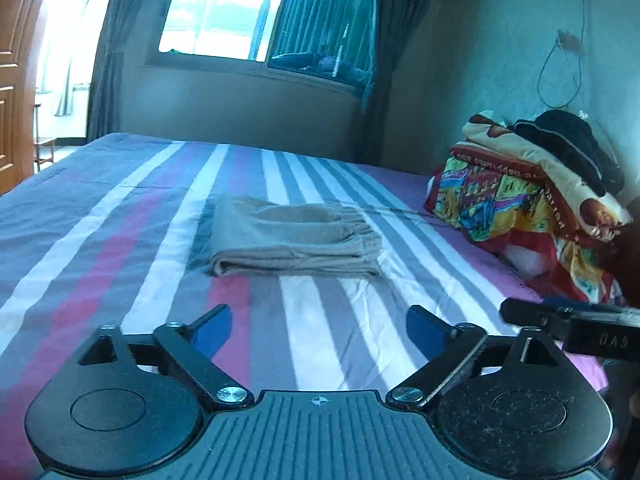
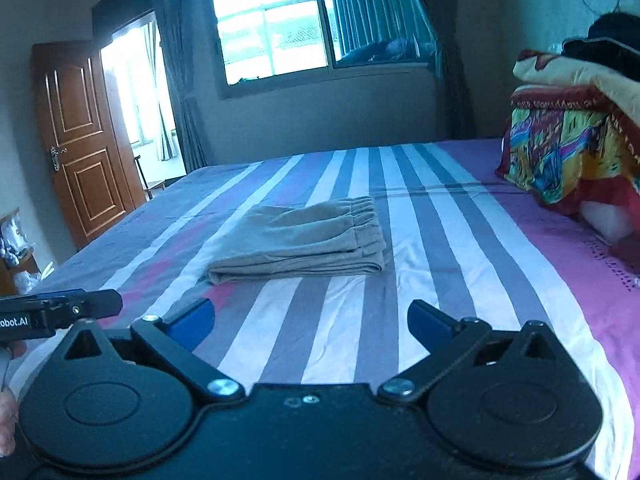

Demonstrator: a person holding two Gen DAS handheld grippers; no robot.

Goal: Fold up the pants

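Door (image 2: pixel 82 140): at your far left in the right wrist view, brown wood with panels, beside a bright doorway.
Window (image 2: pixel 280 28): straight ahead on the far wall, with dark curtains (image 2: pixel 176 64) hanging at its sides.
Bed (image 1: pixel 100 216): it fills the middle of both views, covered in a sheet striped grey, white, pink and purple.
Left gripper (image 1: pixel 318 330): you hold it above the near part of the bed, tilted a little down toward the sheet. Its two blue-tipped fingers (image 1: pixel 214 330) stand wide apart with only the striped sheet showing between them. Nothing is held.
Pants (image 1: pixel 294 242): beige, folded into a flat rectangular stack, lying on the bed ahead of both of your tools and well apart from them. The gathered waistband sits at the stack's right end, the folded edge faces you. Neither tool touches them.
Right gripper (image 2: pixel 310 322): you hold it level with the left one, also angled slightly down. Its blue-tipped fingers (image 2: pixel 430 320) are spread wide and empty, with bare sheet between them. Each tool shows at the edge of the other's view.
Blankets (image 1: pixel 520 196): at your far right, a colourful pile stacked against the wall on the bed, with a dark garment (image 1: pixel 572 148) on top.
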